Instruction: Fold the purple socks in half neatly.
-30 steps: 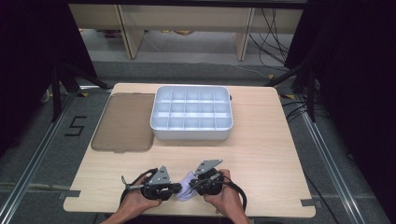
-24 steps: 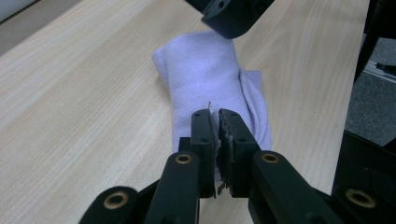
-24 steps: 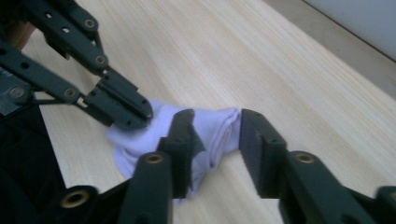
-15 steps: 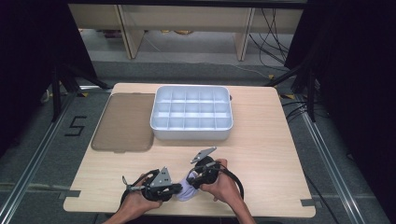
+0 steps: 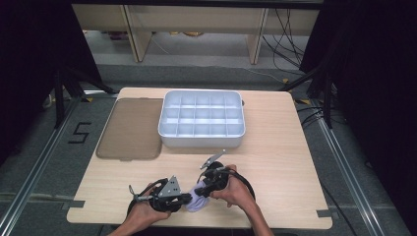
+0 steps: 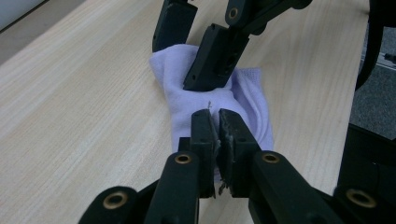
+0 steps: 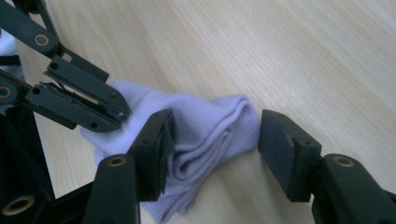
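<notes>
A pale lilac folded cloth [image 5: 195,201] lies on the wooden table [image 5: 280,162] near its front edge. My left gripper [image 5: 187,198] comes in from the left, lying low on the table. In the left gripper view its jaws [image 6: 215,117] are pressed together on the near edge of the cloth [image 6: 250,100]. My right gripper [image 5: 202,189] reaches down from the right. In the right gripper view it stands open [image 7: 217,135] with one jaw on each side of the cloth's [image 7: 205,119] folded end. The left gripper [image 7: 122,111] pinches the cloth just beside it.
A white tray [image 5: 201,141] with several compartments stands at the middle of the table. A flat brown lid [image 5: 130,129] lies to its left. The person's hands hold both grippers close to the front edge.
The right gripper has turned and shifted a little left and forward, so that it now stands over the cloth. The left gripper has hardly moved.
</notes>
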`<state>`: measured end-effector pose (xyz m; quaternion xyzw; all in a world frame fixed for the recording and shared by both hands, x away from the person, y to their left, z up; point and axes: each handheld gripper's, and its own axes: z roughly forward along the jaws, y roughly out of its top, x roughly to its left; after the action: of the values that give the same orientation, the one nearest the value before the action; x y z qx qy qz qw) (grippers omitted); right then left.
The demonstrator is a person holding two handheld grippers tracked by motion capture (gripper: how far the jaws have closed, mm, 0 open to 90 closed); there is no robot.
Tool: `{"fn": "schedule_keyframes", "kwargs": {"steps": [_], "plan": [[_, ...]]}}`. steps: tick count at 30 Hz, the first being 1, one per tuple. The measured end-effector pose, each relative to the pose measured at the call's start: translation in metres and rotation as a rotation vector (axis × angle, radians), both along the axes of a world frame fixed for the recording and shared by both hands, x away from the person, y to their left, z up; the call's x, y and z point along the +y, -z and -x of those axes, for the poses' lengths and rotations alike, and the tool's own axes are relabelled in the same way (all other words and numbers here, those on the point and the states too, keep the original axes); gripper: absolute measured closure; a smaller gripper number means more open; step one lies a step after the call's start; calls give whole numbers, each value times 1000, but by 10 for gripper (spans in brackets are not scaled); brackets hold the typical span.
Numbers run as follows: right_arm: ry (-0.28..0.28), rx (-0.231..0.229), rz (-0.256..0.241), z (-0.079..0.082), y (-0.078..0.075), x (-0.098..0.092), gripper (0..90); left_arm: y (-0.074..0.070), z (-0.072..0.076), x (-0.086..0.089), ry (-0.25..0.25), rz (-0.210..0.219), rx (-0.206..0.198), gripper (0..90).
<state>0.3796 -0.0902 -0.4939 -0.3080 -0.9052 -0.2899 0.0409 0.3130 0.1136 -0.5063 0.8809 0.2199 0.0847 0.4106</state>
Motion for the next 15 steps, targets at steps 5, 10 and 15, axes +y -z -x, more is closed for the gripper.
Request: {"fn": "schedule_keyframes", "kwargs": {"steps": [5, 10, 15], "plan": [[-1, 15, -9, 1, 0, 1, 535, 0, 0, 0, 0, -3, 1, 832], [16, 48, -40, 3, 2, -2, 620, 0, 1, 3, -10, 4, 21, 823], [3, 23, -47, 5, 1, -1, 652, -2, 0, 8, -18, 13, 29, 779]]}}
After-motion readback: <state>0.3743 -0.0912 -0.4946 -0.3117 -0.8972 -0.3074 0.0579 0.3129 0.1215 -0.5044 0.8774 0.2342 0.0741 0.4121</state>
